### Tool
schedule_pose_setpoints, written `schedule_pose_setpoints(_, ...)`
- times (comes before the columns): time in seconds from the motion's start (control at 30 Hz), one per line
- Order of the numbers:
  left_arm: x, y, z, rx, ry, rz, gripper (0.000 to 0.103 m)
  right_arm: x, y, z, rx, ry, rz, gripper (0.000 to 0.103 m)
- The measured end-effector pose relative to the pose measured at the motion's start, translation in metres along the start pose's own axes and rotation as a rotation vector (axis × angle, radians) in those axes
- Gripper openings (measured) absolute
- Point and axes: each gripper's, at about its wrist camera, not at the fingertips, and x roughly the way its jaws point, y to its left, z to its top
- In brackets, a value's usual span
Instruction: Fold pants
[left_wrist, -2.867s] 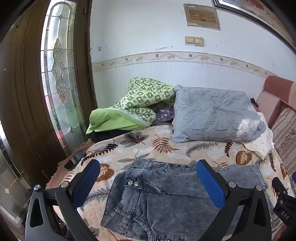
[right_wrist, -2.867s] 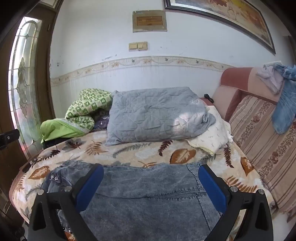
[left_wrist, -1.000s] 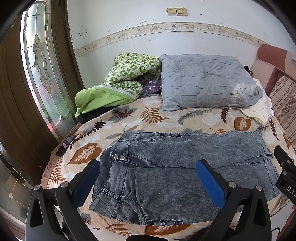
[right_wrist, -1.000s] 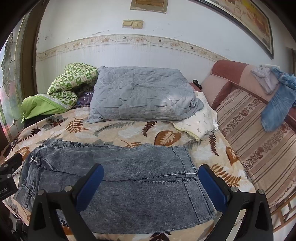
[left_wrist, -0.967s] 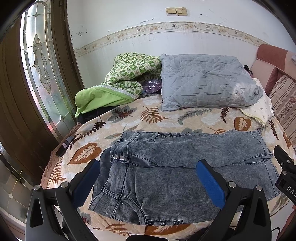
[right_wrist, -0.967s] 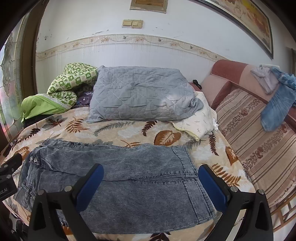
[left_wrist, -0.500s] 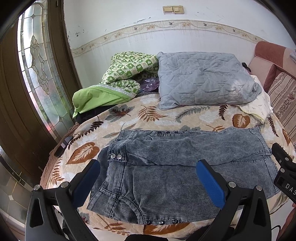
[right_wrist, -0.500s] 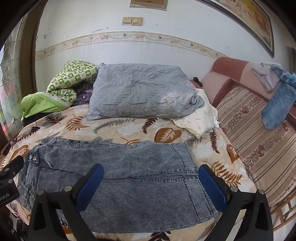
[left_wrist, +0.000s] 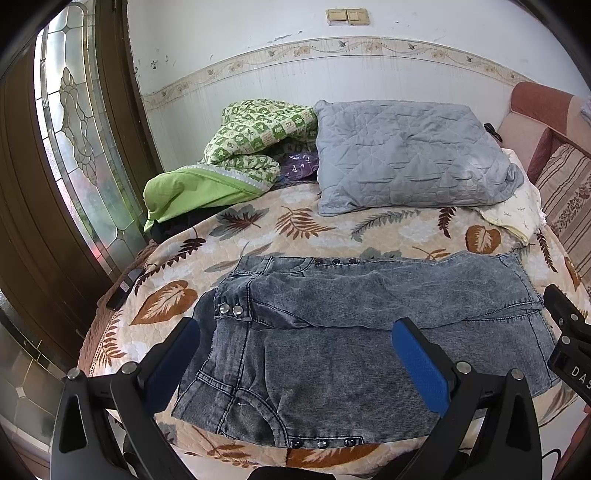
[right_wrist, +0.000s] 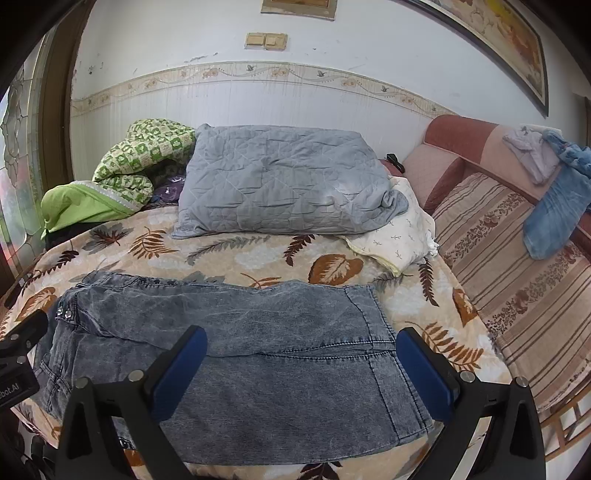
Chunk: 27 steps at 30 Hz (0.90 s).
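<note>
Currently I see both hand-held grippers, left (left_wrist: 295, 354) and right (right_wrist: 301, 363), spread open and empty above folded pants (left_wrist: 369, 332) at lower frame on the bed (left_wrist: 332, 229).

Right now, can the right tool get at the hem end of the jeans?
Probably yes: the right tool hangs open above the jeans, and nothing lies on the hem end.

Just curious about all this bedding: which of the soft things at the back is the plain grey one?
The quilted grey pillow, between the green patterned blanket and the cream cloth.
</note>
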Motion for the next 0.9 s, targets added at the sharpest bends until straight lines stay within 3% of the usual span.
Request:
schedule_pose_setpoints(0.53, 0.02, 0.01, -0.003, 0.001, 0.034, 0.012, 0.103, 0.009, 0.001, -0.002, -0.008, 0.016, -0.001, 0.103)
schedule_pose_setpoints(0.7, 0.051, 0.057, -0.008, -0.043, 0.093, 0.113, 0.103, 0.024, -0.014, -0.006, 0.003, 0.053, -0.003, 0.103)
schedule_pose_setpoints(0.9, 0.102, 0.151, -0.012, -0.157, 0.185, 0.296, 0.103, 0.052, -0.055, -0.009, 0.08, 0.113, -0.019, 0.103)
